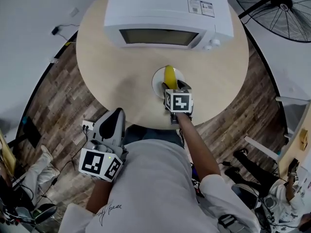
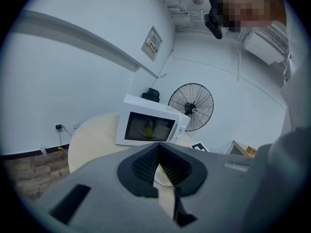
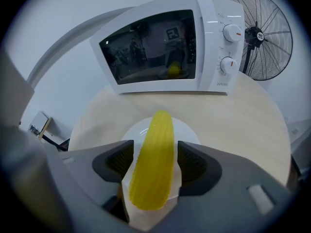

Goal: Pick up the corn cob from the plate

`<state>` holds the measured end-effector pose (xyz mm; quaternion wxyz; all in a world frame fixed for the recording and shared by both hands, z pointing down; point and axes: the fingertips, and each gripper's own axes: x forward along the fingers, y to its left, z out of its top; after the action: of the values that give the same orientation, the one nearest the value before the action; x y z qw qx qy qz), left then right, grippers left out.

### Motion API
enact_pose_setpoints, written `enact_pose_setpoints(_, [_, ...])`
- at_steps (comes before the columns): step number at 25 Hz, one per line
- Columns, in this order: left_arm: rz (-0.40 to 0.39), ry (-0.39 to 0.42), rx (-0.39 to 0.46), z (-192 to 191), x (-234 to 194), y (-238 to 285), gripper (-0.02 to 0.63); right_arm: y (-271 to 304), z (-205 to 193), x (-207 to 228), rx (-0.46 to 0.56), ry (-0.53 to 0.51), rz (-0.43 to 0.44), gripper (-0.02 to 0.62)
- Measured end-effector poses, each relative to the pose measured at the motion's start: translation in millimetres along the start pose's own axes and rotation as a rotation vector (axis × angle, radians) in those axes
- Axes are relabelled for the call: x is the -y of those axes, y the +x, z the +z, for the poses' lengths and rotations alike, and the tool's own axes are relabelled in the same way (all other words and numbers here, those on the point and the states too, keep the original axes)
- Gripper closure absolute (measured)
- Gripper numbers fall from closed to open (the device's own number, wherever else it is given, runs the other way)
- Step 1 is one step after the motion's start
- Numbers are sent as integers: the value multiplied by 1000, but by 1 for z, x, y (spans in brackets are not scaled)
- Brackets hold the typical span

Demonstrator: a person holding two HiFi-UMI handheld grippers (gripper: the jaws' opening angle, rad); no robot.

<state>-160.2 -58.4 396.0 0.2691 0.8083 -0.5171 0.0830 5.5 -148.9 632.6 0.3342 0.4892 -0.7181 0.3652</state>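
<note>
A yellow corn cob (image 1: 169, 75) lies on a small white plate (image 1: 156, 81) near the front of the round table. My right gripper (image 1: 170, 87) reaches down over the plate from the near side. In the right gripper view the corn cob (image 3: 154, 159) runs lengthwise between the two jaws, which stand wide; slivers of plate (image 3: 187, 130) show beside it, so the pads do not press on it. The right gripper (image 3: 155, 163) is open. My left gripper (image 1: 116, 114) hangs below the table's front edge, off to the left. Its jaws (image 2: 156, 148) meet at the tips with nothing between them.
A white microwave (image 1: 165, 13) with its door closed stands at the back of the round wooden table (image 1: 112, 72), just beyond the plate. A black floor fan (image 1: 277, 8) stands behind on the right. Wood floor and cables surround the table.
</note>
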Motion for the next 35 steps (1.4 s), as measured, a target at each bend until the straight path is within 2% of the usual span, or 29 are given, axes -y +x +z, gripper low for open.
enact_pose_setpoints(12, [0, -2, -27, -7, 0, 3, 615, 17, -3, 3, -31, 0, -18, 299])
enact_pose_setpoints(20, [-3, -5, -39, -6, -4, 6, 615, 23, -5, 4, -39, -36, -70, 293])
enact_pose_setpoints(24, [-11, -9, -40, -7, -3, 7, 615, 21, -5, 5, -61, -52, -98, 316])
enact_pose_setpoints(35, [-18, -10, -28, -5, -4, 3, 615, 19, -9, 4, -93, -71, -82, 319])
